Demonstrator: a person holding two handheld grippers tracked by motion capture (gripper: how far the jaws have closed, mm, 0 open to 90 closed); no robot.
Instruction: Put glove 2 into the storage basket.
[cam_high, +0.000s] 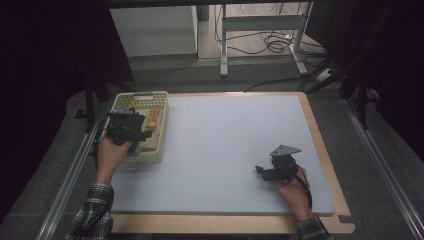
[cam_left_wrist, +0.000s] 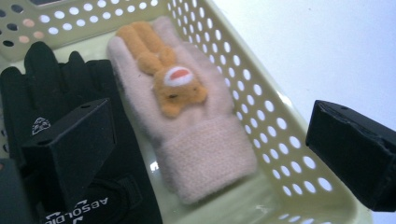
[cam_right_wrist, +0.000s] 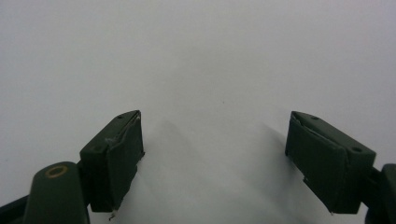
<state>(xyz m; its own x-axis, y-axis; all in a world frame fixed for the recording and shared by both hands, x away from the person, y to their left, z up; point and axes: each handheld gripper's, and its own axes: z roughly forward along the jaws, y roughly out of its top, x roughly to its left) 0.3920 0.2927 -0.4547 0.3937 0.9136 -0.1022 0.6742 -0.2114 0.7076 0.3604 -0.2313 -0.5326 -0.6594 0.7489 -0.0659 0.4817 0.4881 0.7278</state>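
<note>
Seen from the high view: left gripper (cam_high: 134, 131) over the pale basket (cam_high: 161, 142), right gripper (cam_high: 274, 170) parked apart on the grey mat (cam_high: 225, 145), likely idle. Along the left jaws, spread wide, empty: pink glove (cam_left_wrist: 187, 112) beside black glove (cam_left_wrist: 56, 93), seemingly awaiting pickup. Along the right, equally wide and empty: bare mat.

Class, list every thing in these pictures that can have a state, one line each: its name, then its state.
Basket: upright on the mat, holding two gloves.
Pink glove: flat in the basket, bear patch up, cuff toward the camera.
Black glove: flat in the basket beside the pink glove.
Left gripper: open, over the basket, holding nothing.
Right gripper: open, empty, above the mat.
Mat: flat on the table.
</note>
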